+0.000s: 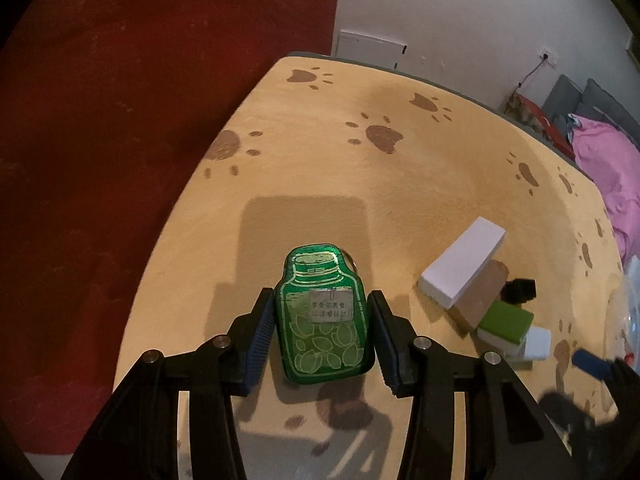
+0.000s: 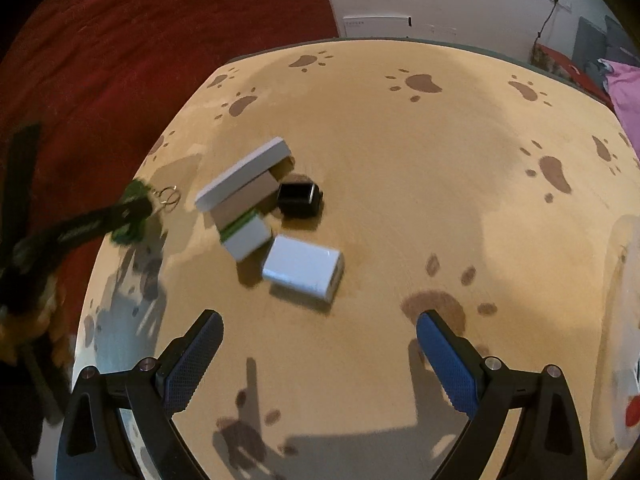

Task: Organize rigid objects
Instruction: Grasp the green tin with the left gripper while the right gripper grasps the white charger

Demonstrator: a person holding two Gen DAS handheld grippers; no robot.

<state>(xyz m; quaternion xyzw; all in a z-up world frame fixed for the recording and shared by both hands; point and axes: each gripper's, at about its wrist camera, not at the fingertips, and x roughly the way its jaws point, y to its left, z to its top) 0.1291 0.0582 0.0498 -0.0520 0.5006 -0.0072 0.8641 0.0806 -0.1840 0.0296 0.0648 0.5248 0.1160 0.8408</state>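
The left gripper (image 1: 323, 320) clamped a green keychain (image 1: 325, 316); the right gripper (image 2: 320, 340) hung with fingers apart above the surface (image 2: 400, 200).

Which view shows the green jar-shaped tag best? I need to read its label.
The left wrist view: the green jar-shaped tag faces the camera between the left gripper fingers. The right wrist view shows only a blurred green edge and its key ring.

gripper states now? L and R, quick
Left gripper: shut on the green jar-shaped tag, lifted above the table.
Right gripper: open, jaws wide apart, holding nothing.
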